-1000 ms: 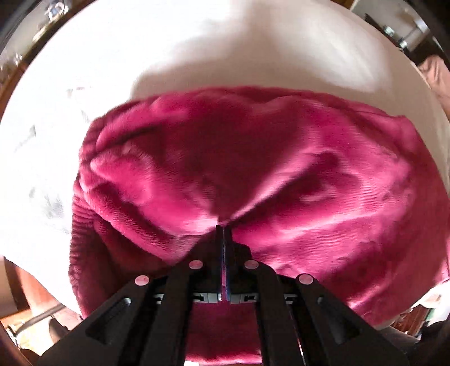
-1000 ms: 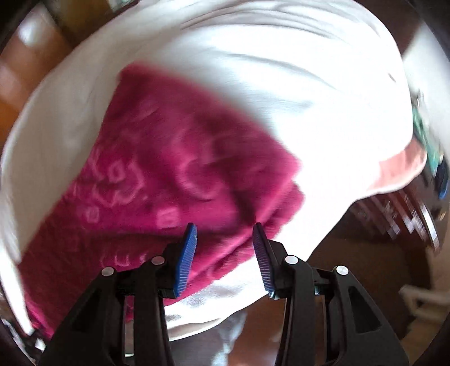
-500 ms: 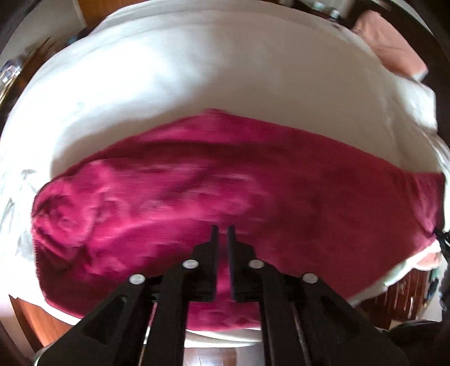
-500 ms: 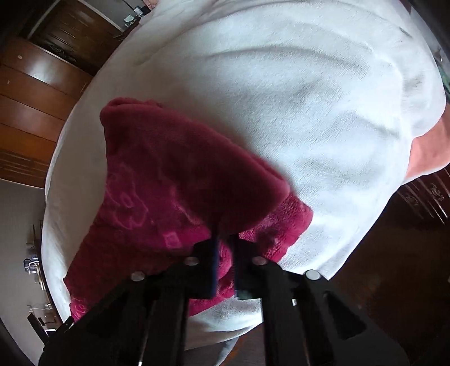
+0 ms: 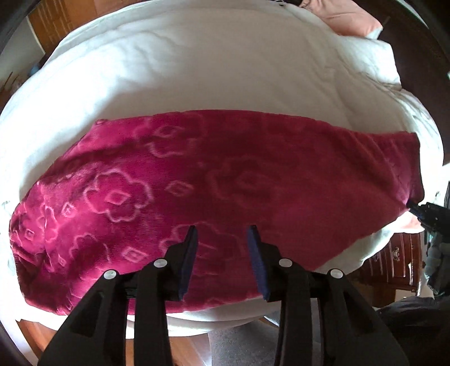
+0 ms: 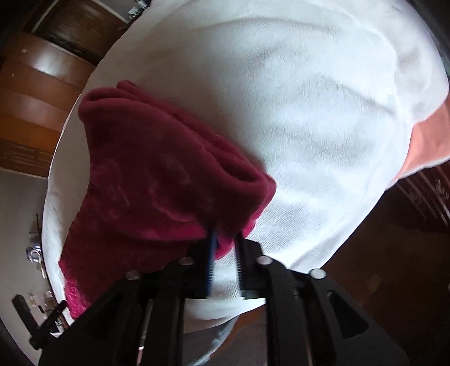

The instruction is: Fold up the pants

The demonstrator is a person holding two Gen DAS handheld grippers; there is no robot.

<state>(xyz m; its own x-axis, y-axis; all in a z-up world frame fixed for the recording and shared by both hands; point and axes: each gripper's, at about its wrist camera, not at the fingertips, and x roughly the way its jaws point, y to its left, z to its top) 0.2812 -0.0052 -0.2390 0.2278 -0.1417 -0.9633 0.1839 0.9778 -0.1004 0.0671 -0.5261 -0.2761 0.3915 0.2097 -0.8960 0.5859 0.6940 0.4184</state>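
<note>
The magenta fleece pants (image 5: 213, 180), embossed with flower shapes, lie folded lengthwise as a long band across the white bed (image 5: 213, 64). My left gripper (image 5: 222, 233) is open and empty, hovering over the pants' near edge. My right gripper (image 6: 225, 239) is closed on the cuff end of the pants (image 6: 157, 180) and lifts that corner off the bed. It also shows at the far right of the left wrist view (image 5: 416, 209), holding the pants' tip.
A pink pillow (image 5: 351, 14) lies at the bed's far right corner, also seen in the right wrist view (image 6: 427, 140). A wooden nightstand (image 5: 393, 264) stands right of the bed. Wooden wardrobe panels (image 6: 36, 93) are beyond the bed's left side.
My left gripper has let go of the pants, opened and pulled back. My right gripper closed on the cuff end and lifted it.
</note>
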